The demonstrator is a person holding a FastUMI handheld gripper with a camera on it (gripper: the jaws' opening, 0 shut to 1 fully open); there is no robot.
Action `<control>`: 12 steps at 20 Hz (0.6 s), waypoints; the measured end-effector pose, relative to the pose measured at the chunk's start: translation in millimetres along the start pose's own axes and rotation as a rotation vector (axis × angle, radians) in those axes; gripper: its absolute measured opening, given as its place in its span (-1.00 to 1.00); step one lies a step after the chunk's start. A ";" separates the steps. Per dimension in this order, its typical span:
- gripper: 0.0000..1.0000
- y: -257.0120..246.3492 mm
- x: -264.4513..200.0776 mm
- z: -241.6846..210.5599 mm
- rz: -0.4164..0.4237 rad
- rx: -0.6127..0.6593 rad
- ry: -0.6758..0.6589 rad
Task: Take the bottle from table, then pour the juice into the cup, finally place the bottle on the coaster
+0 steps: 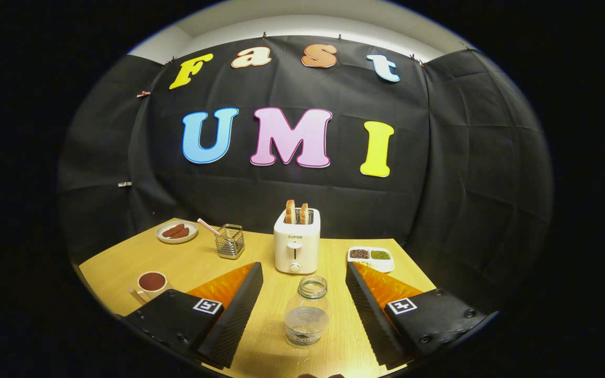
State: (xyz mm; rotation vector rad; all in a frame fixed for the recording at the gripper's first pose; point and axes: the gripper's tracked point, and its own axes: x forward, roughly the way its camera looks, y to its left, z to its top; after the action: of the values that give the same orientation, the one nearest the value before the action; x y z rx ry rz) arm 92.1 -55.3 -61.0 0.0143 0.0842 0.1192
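A clear glass bottle (306, 312) with no cap stands upright on the wooden table (187, 262). It sits between my two fingers, with a gap on each side. My gripper (303, 266) is open and touches nothing. A pale cup (151, 282) holding dark liquid stands on the table to the left, just beyond the left finger (234, 310). A pale flat piece (136, 295) pokes out at the cup's near side; I cannot tell what it is.
A white toaster (296, 247) with two bread slices stands just beyond the bottle. A wire basket (230, 241) and a plate of sausages (176, 231) sit at the back left. A white divided tray of beans (371, 258) lies at the back right.
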 end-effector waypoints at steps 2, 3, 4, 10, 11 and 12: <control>0.95 -2.6 4.7 -11.1 -0.001 0.001 0.007; 0.95 -3.9 7.1 -17.2 -0.002 0.001 0.014; 0.96 -5.1 9.5 -24.5 -0.001 0.004 0.023; 0.96 -8.3 22.4 -59.0 0.000 0.013 0.064; 0.96 -8.1 24.5 -64.2 0.000 0.017 0.070; 0.96 -7.6 25.8 -69.6 -0.002 0.020 0.078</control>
State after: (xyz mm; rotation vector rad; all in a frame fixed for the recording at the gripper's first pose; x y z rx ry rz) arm 112.7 -59.2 -132.6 0.0291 0.1629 0.1173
